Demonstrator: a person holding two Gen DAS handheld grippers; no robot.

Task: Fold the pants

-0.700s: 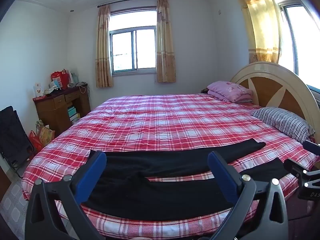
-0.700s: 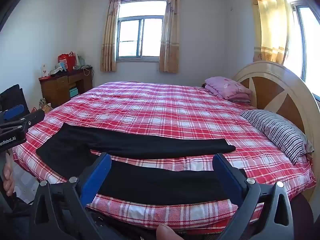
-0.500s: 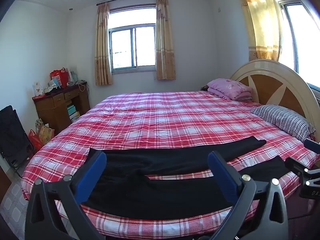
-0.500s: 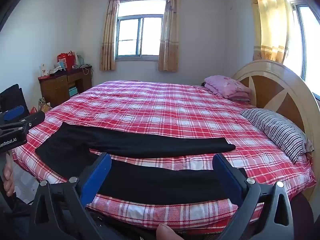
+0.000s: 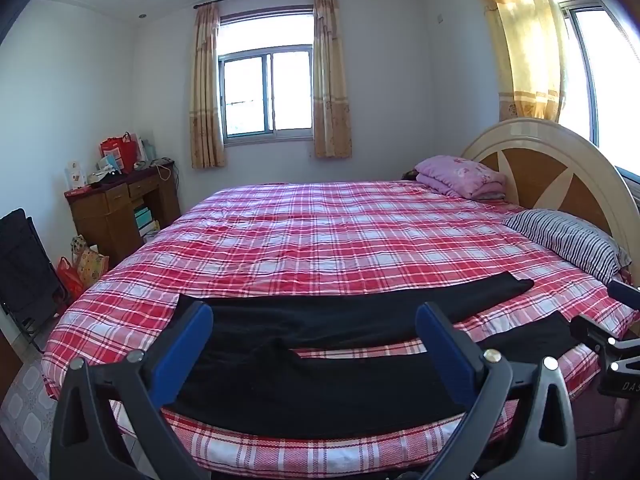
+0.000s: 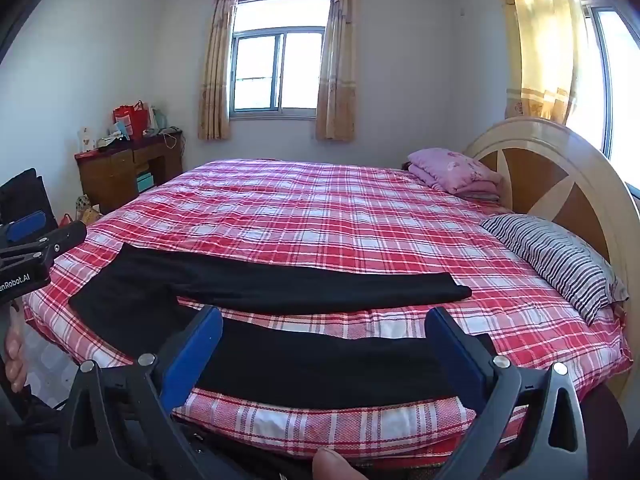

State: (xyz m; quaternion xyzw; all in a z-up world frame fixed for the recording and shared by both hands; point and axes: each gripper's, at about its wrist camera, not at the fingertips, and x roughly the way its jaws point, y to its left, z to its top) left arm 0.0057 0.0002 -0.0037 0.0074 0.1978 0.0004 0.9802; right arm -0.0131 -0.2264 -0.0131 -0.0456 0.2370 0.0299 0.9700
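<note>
Left tool [image 5: 314, 328] and right tool [image 6: 324, 334] both hover with blue fingers spread wide apart, clamping nothing, above the bed [image 6: 320, 216] near its front edge. Black pants [image 6: 256, 288] lie flat there on the red plaid cover, legs extending toward the striped pillow [image 6: 556, 256].

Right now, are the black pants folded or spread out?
Spread out: the black pants lie flat on the bed, both legs apart and at full length.

White lettering "enRobot.AI" on the left gripper [image 6: 30, 256] body at the frame edge, first letters cut off, white "DAS", perhaps part of a longer word, on the right gripper [image 5: 616, 364] body
</note>
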